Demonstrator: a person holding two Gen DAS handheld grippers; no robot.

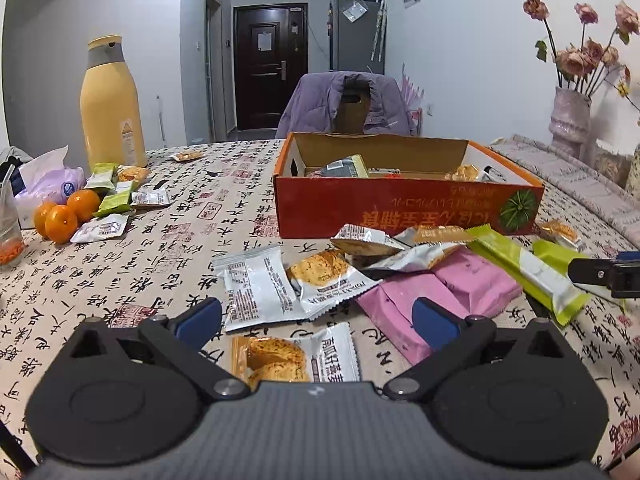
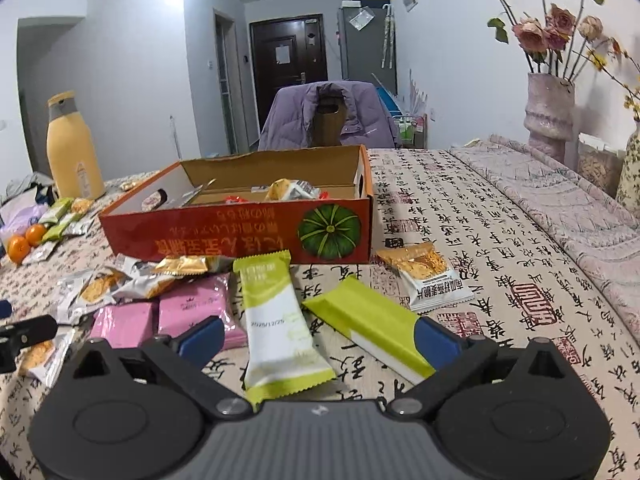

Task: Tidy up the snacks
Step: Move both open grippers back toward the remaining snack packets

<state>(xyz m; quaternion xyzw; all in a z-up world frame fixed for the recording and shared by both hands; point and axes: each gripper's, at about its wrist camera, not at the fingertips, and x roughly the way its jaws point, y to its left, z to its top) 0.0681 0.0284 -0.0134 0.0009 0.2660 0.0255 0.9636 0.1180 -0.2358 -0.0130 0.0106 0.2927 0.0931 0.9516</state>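
An orange cardboard box [image 1: 404, 210] holding a few snacks stands on the table; it also shows in the right wrist view [image 2: 224, 236]. Loose snack packets lie in front of it. My left gripper [image 1: 316, 320] is open, low over a white cracker packet [image 1: 256, 288] and an orange-and-white one [image 1: 292, 356], with pink packets [image 1: 436, 292] to its right. My right gripper [image 2: 316, 334] is open over a green-and-white bar [image 2: 276, 320], beside a second green bar [image 2: 372, 320]. Another cracker packet [image 2: 424, 276] lies to the right.
A yellow bottle [image 1: 110, 104], tangerines [image 1: 64, 212] and more packets [image 1: 116, 192] sit at the table's left. A vase of dried roses [image 2: 550, 112] stands at the right. A chair with a purple jacket [image 1: 344, 104] is behind the box.
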